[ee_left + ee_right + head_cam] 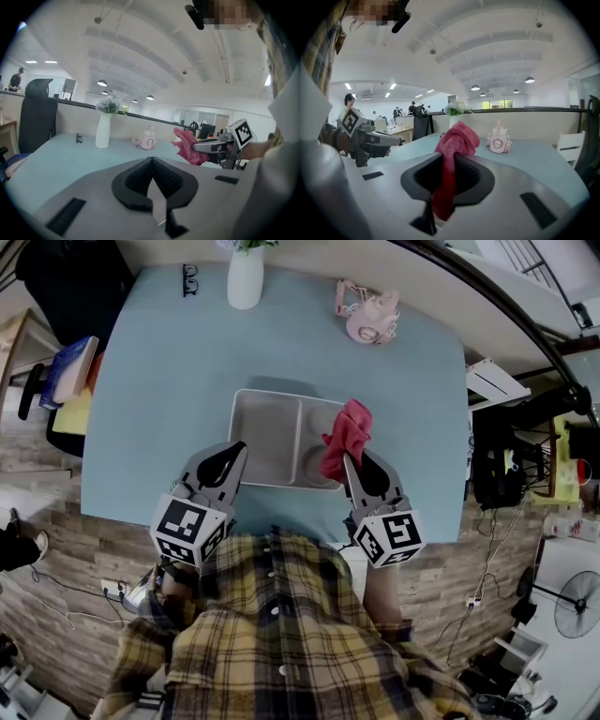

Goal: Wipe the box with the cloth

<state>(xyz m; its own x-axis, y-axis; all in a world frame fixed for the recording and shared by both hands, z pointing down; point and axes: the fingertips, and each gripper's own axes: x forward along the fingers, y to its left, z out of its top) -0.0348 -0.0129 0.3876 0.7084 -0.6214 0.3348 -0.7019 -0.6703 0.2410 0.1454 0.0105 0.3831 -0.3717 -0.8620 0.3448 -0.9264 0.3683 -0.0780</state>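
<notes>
Here is the right gripper [349,461], jaws clamped tight on the pink cloth [345,439]. In its own view the fabric [457,138] bunches up above the jaws and trails down between them. The cloth sits over the right-hand compartment of the grey box [267,437], which lies in the middle of the pale blue table [150,409], close to the near edge. From above it is hard to say whether the fabric touches the box or hangs just over it.

On the other side, the left gripper [234,449] has its jaws pressed together with nothing between them, as its own view [151,160] shows plainly. Its tips sit at the near left corner of the box.

Up at the far edge stand a white vase [245,277], a pink toy [368,315] and a pair of glasses [190,279], all well away from the box.
</notes>
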